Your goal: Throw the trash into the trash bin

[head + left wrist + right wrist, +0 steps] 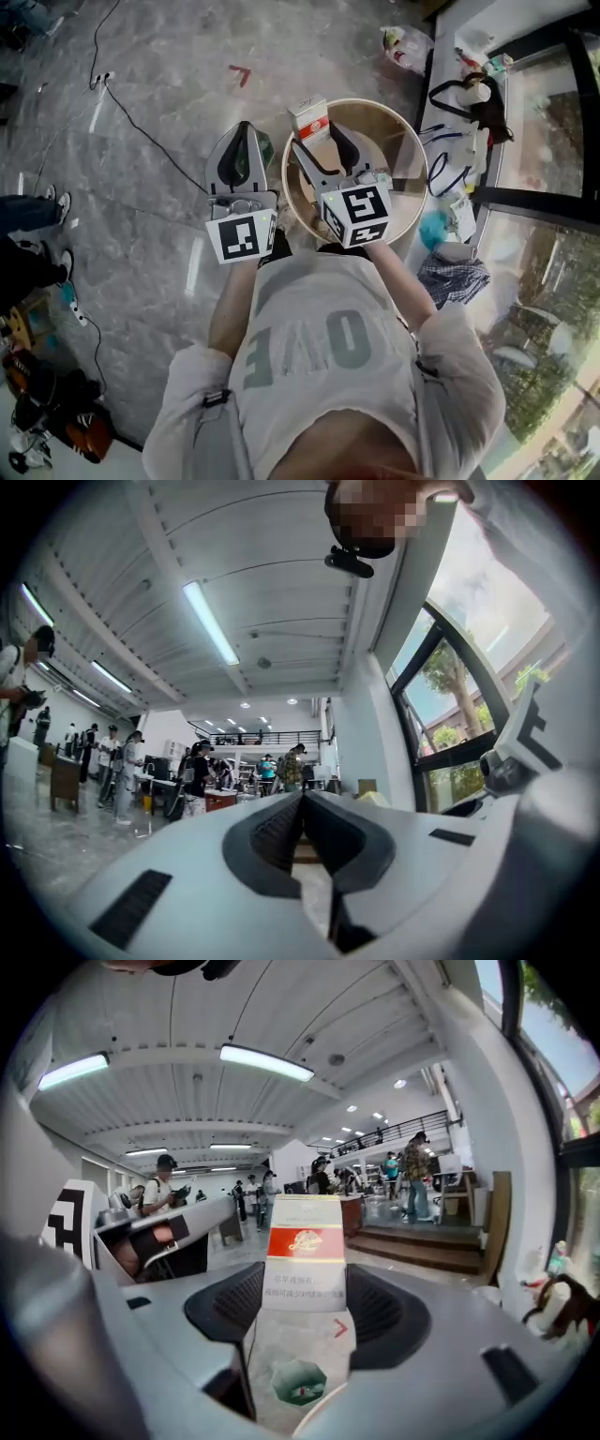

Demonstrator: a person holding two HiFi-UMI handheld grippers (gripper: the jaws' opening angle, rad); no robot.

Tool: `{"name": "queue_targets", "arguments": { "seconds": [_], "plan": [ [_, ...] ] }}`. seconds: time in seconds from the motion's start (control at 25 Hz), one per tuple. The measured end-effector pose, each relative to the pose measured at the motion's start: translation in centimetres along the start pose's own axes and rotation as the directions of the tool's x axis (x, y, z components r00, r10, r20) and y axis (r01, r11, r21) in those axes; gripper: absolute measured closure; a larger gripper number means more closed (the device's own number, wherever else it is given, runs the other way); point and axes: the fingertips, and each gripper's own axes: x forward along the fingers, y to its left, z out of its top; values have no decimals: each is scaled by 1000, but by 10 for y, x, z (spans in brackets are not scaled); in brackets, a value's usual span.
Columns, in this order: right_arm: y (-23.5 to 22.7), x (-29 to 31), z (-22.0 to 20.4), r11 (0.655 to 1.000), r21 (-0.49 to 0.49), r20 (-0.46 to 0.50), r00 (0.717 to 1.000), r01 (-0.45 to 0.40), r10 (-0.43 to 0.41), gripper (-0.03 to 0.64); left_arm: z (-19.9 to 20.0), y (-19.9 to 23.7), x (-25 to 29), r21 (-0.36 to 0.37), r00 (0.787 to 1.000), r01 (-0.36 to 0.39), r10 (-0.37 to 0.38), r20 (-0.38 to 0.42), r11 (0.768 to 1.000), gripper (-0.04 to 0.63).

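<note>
- Right gripper [317, 139]: clamped on cigarette box [307, 114]; the box's long axis runs along the jaws.
- Cigarette box: above the upper-left rim of the trash bin [394, 111], whose mouth lies lower right.
- Left gripper [243, 141]: closed, empty, left of the bin.

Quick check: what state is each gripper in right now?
Left gripper: shut, nothing visibly held.
Right gripper: shut on white-and-red cardboard box.
</note>
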Motion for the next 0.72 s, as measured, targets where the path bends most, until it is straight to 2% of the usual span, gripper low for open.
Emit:
{"name": "queue_targets", "arguments": {
  "seconds": [0.08,0.16,0.32,0.52,0.72],
  "plan": [
    [20,35,-25,997,-7,-82,993,-83,82,337,-12,31,-13,5,996,-81,81,-35,997,584],
    [35,72,-59,990,-7,-175,974,-144,141,337,-27,63,-29,7,985,-157,157,-70,988,584],
    [60,151,-152,977,24,-375,904,-213,207,337,-69,126,-63,14,947,-285,284,-152,958,584],
    [77,223,-271,969,-37,-569,802,-246,182,337,-112,183,-104,47,885,-419,420,-203,907,584],
    [88,253,-350,955,-107,-656,741,-275,140,337,-138,202,-133,63,845,-486,487,-221,872,584]
  ]
}}
